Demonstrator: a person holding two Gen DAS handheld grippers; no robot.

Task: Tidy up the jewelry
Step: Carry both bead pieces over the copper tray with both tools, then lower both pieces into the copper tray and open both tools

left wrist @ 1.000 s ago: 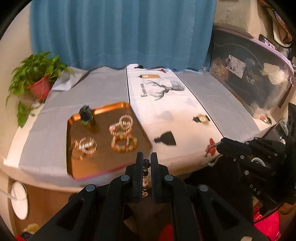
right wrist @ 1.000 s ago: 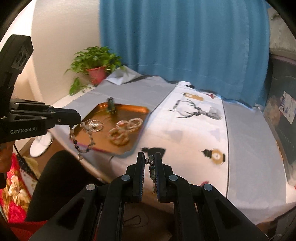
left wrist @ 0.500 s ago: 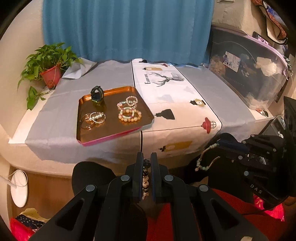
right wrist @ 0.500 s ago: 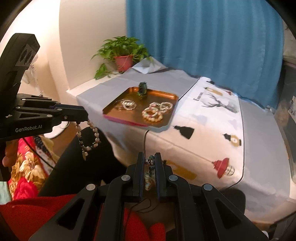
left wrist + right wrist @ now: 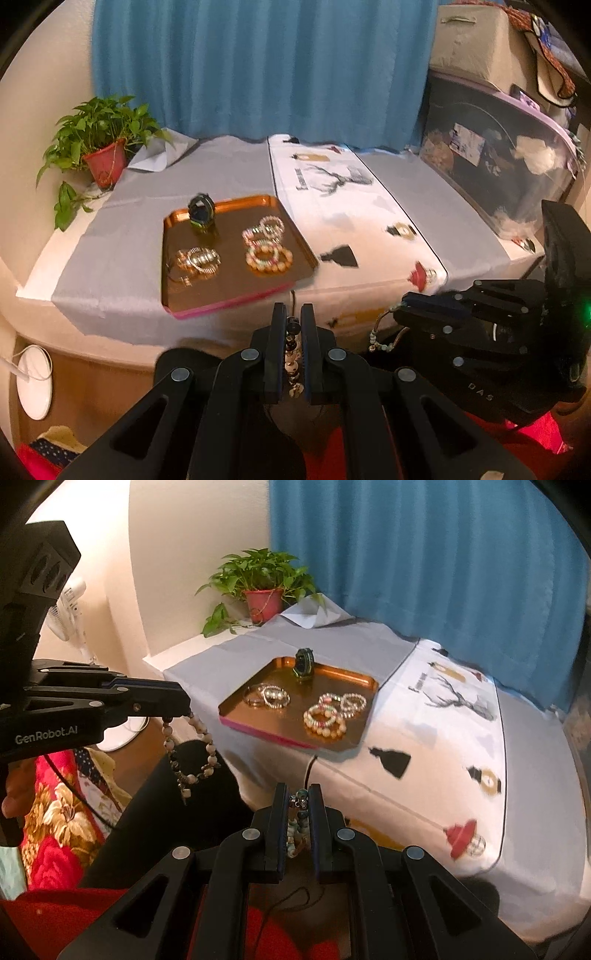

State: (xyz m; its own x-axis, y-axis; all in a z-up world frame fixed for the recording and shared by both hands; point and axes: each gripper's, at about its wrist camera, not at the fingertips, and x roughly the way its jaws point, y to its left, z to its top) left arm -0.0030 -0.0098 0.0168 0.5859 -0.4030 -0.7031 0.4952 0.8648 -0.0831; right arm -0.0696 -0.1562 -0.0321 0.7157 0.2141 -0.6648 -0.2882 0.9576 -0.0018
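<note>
The left gripper (image 5: pixel 293 321) has its jaws narrowed onto a cream-and-dark beaded bracelet (image 5: pixel 192 753), which hangs below the tips, short of the near edge of the copper tray (image 5: pixel 236 288). The right gripper (image 5: pixel 299 801) pinches a greenish beaded bracelet (image 5: pixel 297 823) between its jaws, likewise off the tray's near edge. On the tray lie several bracelets (image 5: pixel 267 254) and a dark ring (image 5: pixel 201 214).

Two wrist views, shared tray (image 5: pixel 236 295) ahead.
</note>
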